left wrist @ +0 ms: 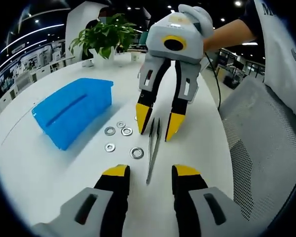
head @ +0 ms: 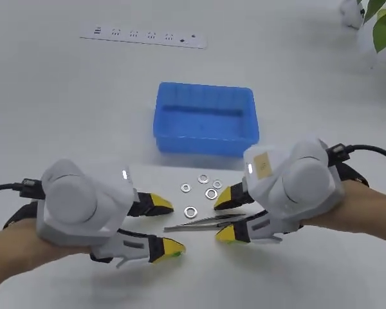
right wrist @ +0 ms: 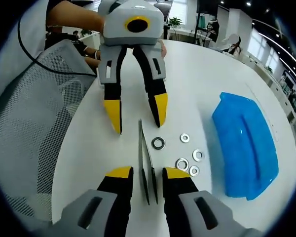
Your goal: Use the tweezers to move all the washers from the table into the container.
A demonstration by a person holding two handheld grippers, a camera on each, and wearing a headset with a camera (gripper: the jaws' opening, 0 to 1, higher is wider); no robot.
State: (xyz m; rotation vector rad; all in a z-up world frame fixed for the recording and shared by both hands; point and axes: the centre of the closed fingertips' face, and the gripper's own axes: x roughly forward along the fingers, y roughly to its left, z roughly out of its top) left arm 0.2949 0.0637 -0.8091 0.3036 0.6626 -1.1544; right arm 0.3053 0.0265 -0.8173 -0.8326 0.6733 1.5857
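- on table (head: 64, 129): tweezers (head: 202, 223) lie between right gripper's (head: 220, 217) spread jaws, not pinched.
- left gripper (head: 172, 226) spread too, empty, facing it.
- five washers (head: 211, 194) near container (head: 206, 138).

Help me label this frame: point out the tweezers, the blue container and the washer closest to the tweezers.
tweezers (head: 202, 222), head view, middle of the arms.
blue container (head: 202, 138), head view, front wall.
washer closest to the tweezers (head: 191, 212), head view, centre of the ring.
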